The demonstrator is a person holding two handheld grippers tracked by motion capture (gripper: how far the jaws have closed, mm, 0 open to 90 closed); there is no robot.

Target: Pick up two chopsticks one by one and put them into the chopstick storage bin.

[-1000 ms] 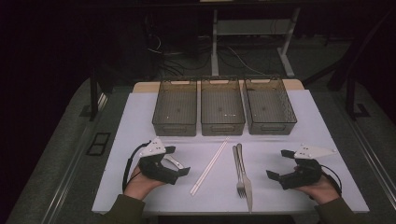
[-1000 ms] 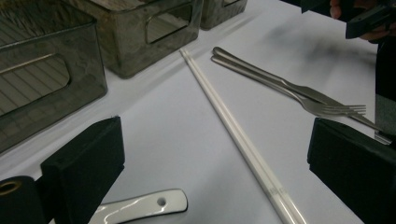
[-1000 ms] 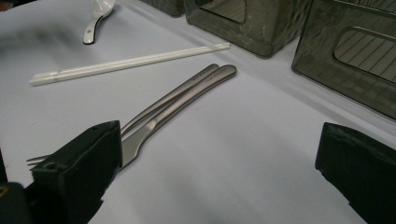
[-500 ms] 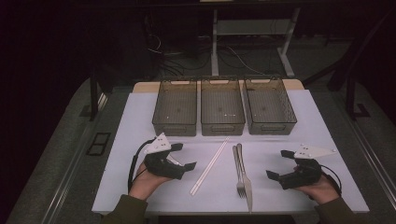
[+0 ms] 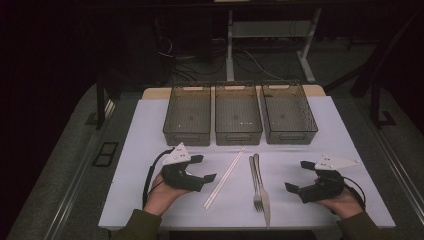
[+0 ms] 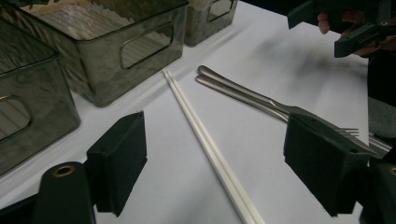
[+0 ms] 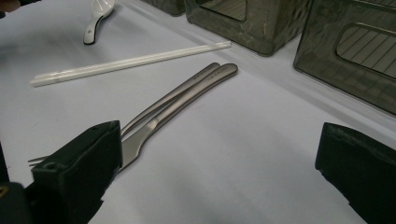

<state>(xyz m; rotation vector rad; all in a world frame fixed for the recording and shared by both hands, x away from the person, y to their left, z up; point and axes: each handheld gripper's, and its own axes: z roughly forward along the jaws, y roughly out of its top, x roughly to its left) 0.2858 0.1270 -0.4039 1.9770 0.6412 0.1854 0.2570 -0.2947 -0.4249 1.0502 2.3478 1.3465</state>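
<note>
Your left tongs (image 5: pixel 207 167) stood spread, nothing between the pads, though the jaws had just been closing. They hovered just left of the white chopsticks (image 5: pixel 224 178), without touching them; in the left gripper view the chopsticks (image 6: pixel 210 149) ran up between the two black pads, lying flat on the desk (image 5: pixel 150 135). Your left hand (image 5: pixel 160 195) came in from the bottom edge with the forearm on the desk's near side, the tongs pointing to the right and roughly level, the grey plate on top.

Your right tongs (image 5: pixel 297 175) were spread wide too, holding nothing, well apart from the fork (image 5: pixel 255 182) and knife (image 5: pixel 262 187), which lay side by side at the middle of the desk, just right of the chopsticks. In the right gripper view the fork's tines sat behind the left pad, the knife (image 7: pixel 187 100) beside it. Your right hand (image 5: pixel 345 202) rested near the desk's near right edge, tongs pointing left toward the cutlery.

Three dark bins (image 5: pixel 238 131) stood in a row behind everything. A white spoon (image 7: pixel 95 18) lay beyond the chopsticks in the right gripper view.
</note>
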